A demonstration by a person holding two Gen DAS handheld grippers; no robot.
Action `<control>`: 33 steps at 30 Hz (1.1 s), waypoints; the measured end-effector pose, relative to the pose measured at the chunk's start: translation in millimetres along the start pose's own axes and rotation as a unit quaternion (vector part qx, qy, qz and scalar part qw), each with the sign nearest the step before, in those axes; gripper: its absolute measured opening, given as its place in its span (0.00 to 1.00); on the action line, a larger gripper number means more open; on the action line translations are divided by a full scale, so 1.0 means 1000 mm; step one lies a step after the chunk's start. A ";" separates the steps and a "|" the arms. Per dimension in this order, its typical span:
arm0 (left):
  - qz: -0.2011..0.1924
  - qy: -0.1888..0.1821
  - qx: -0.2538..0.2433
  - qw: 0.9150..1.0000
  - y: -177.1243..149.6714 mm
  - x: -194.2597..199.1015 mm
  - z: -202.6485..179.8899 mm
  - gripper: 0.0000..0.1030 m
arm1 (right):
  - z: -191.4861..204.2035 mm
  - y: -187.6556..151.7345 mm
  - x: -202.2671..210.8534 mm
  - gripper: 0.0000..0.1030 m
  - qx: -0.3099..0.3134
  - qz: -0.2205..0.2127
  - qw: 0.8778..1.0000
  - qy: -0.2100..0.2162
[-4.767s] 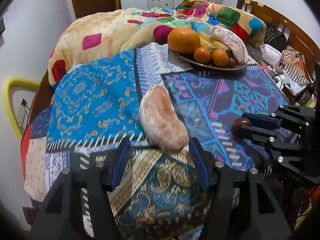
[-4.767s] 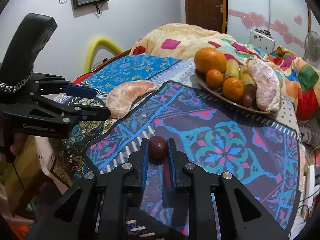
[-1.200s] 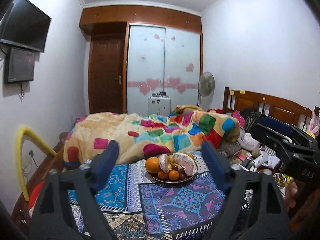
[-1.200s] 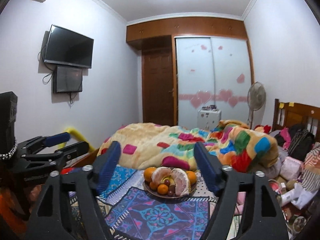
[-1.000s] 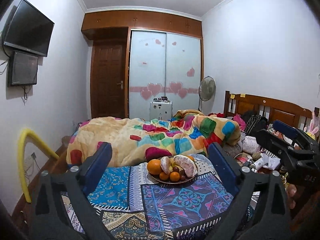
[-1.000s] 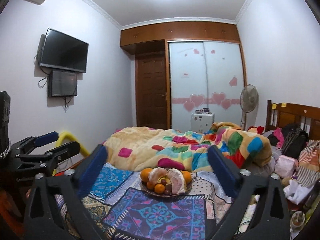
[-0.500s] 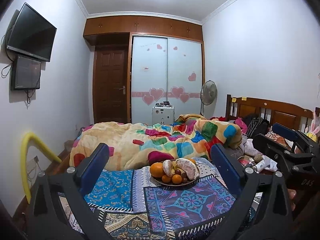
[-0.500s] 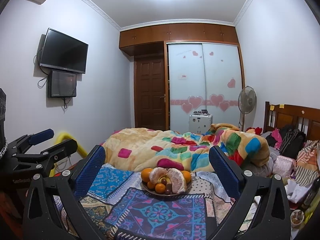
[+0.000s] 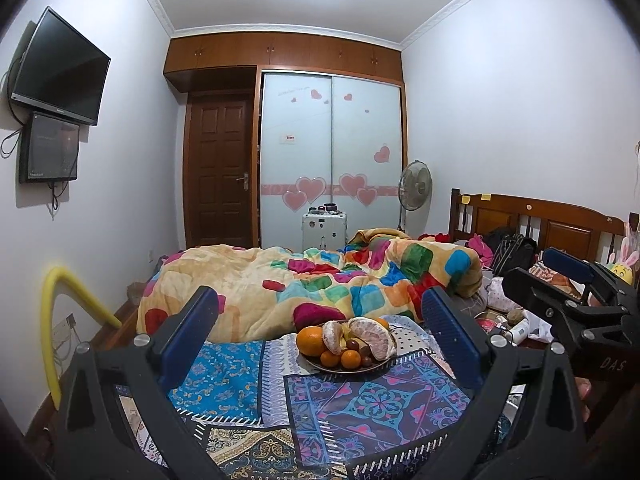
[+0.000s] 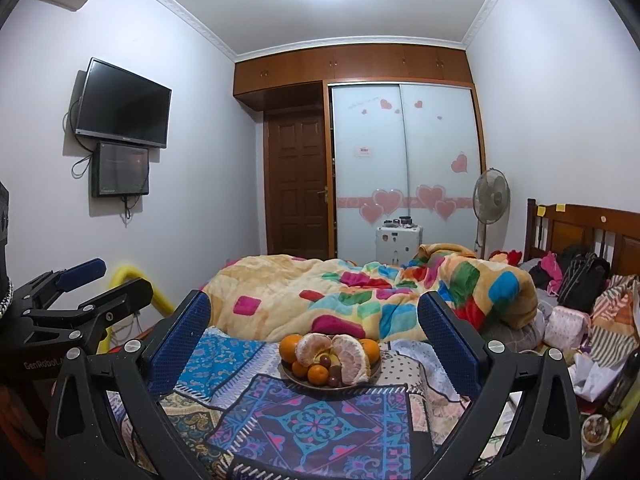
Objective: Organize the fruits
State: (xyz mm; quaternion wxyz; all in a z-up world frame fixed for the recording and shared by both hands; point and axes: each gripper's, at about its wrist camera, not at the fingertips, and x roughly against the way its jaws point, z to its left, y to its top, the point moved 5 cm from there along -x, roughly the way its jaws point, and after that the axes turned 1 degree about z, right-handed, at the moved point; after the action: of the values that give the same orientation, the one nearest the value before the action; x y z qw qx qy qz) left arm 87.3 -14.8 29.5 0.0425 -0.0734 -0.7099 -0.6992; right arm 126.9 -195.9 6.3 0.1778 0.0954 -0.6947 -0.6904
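Note:
A round plate of fruit stands on the patterned cloth at the far side of the table. It holds a large orange, two peeled pomelo pieces, small oranges and dark round fruits. My left gripper is open and empty, held well back from the plate. My right gripper is open and empty too, equally far back. Each gripper shows at the side of the other's view.
The table wears a blue and purple patchwork cloth. Behind it lies a bed with a colourful quilt. Clutter of bags and clothes fills the right. A yellow tube arcs at the left wall.
Since several seconds ago the loose pomelo piece and the dark fruit have gone onto the plate. Both grippers have drawn back and up, and opened wide; in the last second they barely moved.

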 end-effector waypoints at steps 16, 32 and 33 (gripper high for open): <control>-0.008 -0.003 -0.001 1.000 0.003 0.000 -0.003 1.00 | -0.001 -0.001 0.001 1.00 -0.001 0.000 1.000 -0.001; 0.007 -0.014 0.013 1.000 0.000 -0.008 -0.001 1.00 | -0.006 0.001 0.002 1.00 0.000 -0.001 1.000 -0.007; 0.007 -0.015 0.013 1.000 0.000 -0.008 -0.001 1.00 | -0.006 0.001 0.002 1.00 0.000 0.000 1.000 -0.007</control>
State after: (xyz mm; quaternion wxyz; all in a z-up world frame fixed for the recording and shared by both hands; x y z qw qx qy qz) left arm 95.2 -16.3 27.9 0.0383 -0.0884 -0.7191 -0.6881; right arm 127.9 -202.5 7.4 0.1726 0.0904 -0.6959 -0.6912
